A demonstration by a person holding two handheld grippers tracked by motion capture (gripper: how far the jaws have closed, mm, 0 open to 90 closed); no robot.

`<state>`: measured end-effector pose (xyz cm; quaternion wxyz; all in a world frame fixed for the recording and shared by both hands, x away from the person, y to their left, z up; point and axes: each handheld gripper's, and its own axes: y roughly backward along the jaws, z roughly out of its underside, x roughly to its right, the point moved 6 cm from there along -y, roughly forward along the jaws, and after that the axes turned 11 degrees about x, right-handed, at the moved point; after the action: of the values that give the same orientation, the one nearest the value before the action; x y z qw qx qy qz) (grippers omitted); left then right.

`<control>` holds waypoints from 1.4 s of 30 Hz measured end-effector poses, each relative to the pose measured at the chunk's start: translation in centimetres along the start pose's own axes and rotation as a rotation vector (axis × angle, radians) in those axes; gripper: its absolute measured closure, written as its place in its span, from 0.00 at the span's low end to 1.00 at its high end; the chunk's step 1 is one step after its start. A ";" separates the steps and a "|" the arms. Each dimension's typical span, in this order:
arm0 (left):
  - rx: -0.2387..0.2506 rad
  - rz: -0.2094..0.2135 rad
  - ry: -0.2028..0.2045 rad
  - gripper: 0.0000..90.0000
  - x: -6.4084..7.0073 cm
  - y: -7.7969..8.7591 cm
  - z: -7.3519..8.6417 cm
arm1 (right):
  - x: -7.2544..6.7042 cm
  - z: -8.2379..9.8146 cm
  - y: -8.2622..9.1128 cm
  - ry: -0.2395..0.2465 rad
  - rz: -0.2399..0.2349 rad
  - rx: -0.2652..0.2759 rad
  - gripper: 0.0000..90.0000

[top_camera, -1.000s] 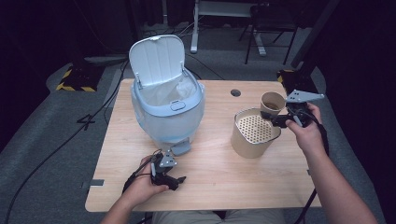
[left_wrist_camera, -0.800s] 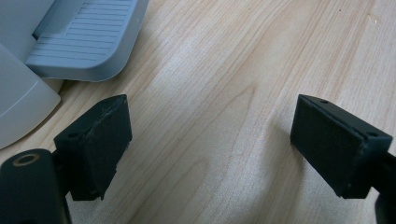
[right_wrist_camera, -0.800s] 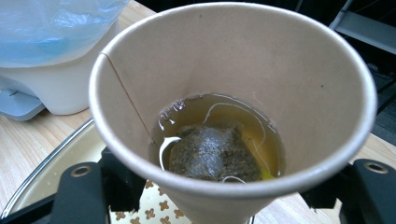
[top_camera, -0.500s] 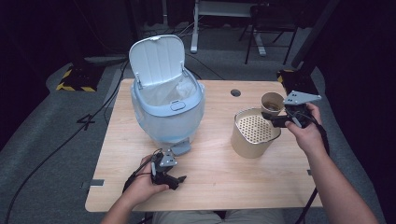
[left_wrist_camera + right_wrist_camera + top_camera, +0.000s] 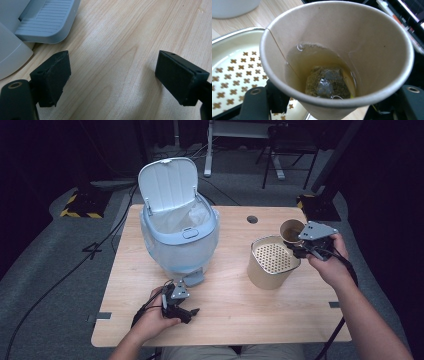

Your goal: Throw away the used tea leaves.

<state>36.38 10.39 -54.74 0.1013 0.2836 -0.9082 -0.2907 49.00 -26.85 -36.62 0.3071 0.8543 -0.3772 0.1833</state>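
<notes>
The light wooden counter (image 5: 240,320) carries a pale blue pedal bin (image 5: 180,240), lid up, likely ready for waste. Right of it stands a tan canister with a perforated strainer top (image 5: 272,260). The right gripper (image 5: 303,247) clamps a brown paper cup (image 5: 337,57) holding tea and a teabag (image 5: 328,83) beside the strainer, probably to drain it. The left gripper (image 5: 186,312) rests wide open, empty, near the pedal (image 5: 43,27).

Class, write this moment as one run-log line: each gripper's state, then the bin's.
right gripper: shut on paper cup, tea bag in liquid, beside perforated container | left gripper: open over table | pedal bin: lid up
</notes>
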 end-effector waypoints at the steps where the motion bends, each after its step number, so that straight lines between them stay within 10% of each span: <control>1: 0.000 0.000 0.000 0.15 0.0 0.0 0.0 | 0.0 0.0 0.0 0.026 0.000 -0.002 0.34; 42: 0.005 -0.001 0.005 0.16 0.0 0.0 0.0 | -0.6 -1.5 0.3 0.995 0.334 -0.342 0.34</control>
<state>36.42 10.40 -54.72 0.1027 0.2849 -0.9086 -0.2876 48.29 -25.72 -35.71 0.5495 0.5310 -0.3415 0.5472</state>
